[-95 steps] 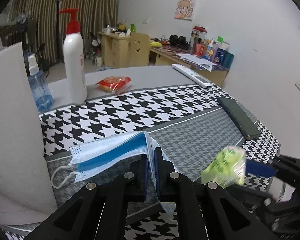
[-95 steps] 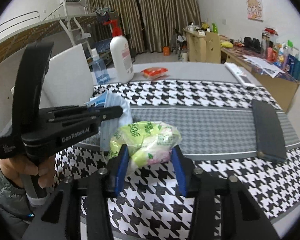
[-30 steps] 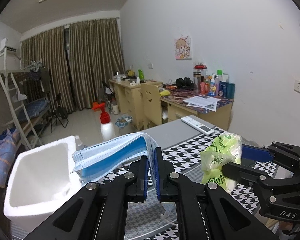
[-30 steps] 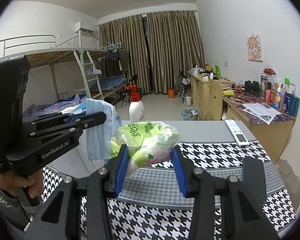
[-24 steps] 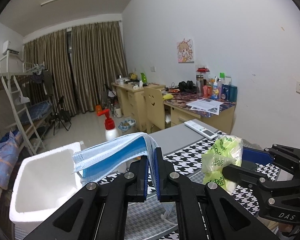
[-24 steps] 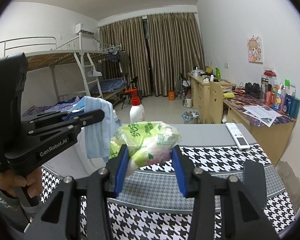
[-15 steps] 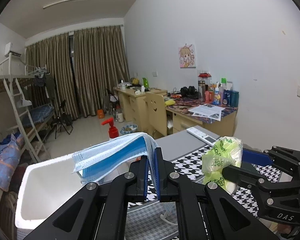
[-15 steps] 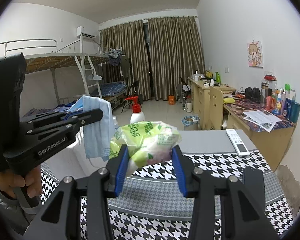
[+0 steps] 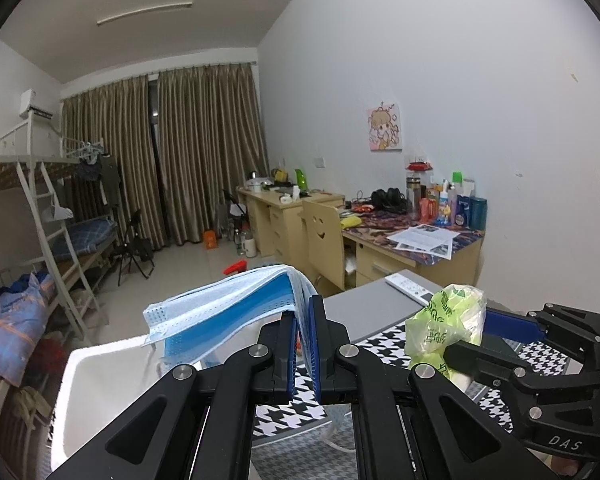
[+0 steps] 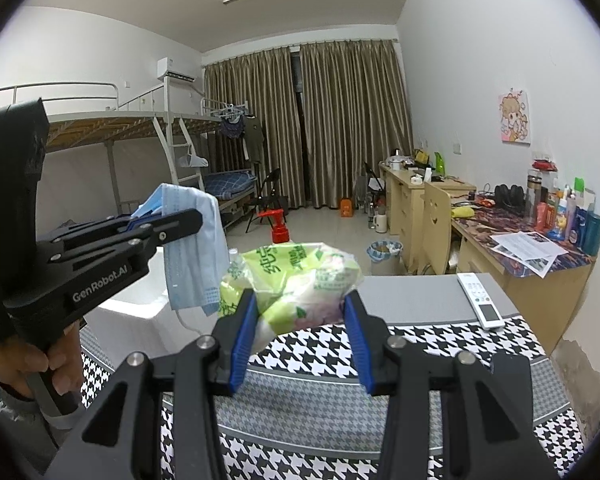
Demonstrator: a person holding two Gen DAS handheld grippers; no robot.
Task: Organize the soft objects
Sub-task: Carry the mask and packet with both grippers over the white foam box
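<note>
Masks [image 9: 220, 312] (folded over left tool [image 9: 303, 320]) stretch leftward, sagging

You have a stack of pale blue pleated face masks [image 9: 228, 308] folded over and pinched at the fold, its layers fanning out left in the air above the white foam box [image 9: 100, 392], an ear loop dangling below; beside it, a crumpled green-and-white plastic tissue pack [image 10: 296, 280] sits squeezed, aloft over the houndstooth cloth.

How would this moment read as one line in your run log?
left hand-held gripper: shut on masks | right hand-held gripper: shut on green pack | both held above table | foam box: below masks
</note>
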